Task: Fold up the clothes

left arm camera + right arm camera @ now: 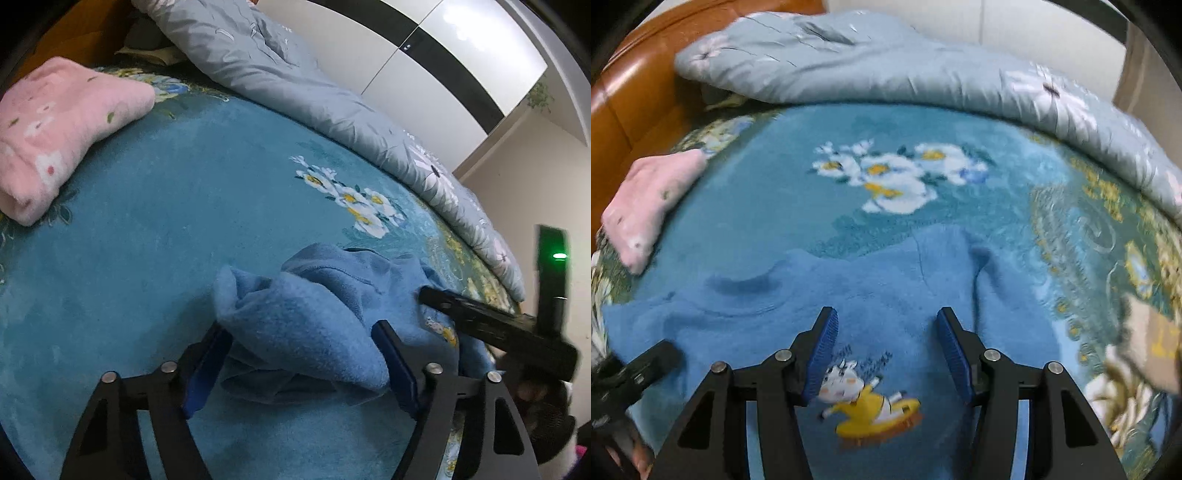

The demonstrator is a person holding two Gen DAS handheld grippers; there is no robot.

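A blue fleece garment (879, 295) lies on the bed (147, 206), which is covered by a teal blanket with white and yellow flowers. In the right wrist view the garment is spread fairly flat across the near part of the bed, and a cartoon print (868, 398) of a white animal in yellow faces up. The right gripper (884, 354) hangs directly over this print with its blue-padded fingers set wide apart; nothing is between them, and whether the tips touch the fabric cannot be told. In the left wrist view one end of the garment (306, 317) is bunched into a thick roll. The left gripper (301, 363) is spread around this roll, one finger on each side of it, and the pads appear to rest against the fleece without squeezing it. The right gripper's (495, 328) black body enters that view from the right, lying over the garment. A folded pink item (55, 129) with small flowers sits near the bed's far left corner, well apart from the garment. A grey-blue quilt (886, 66) is heaped along the far edge of the bed.
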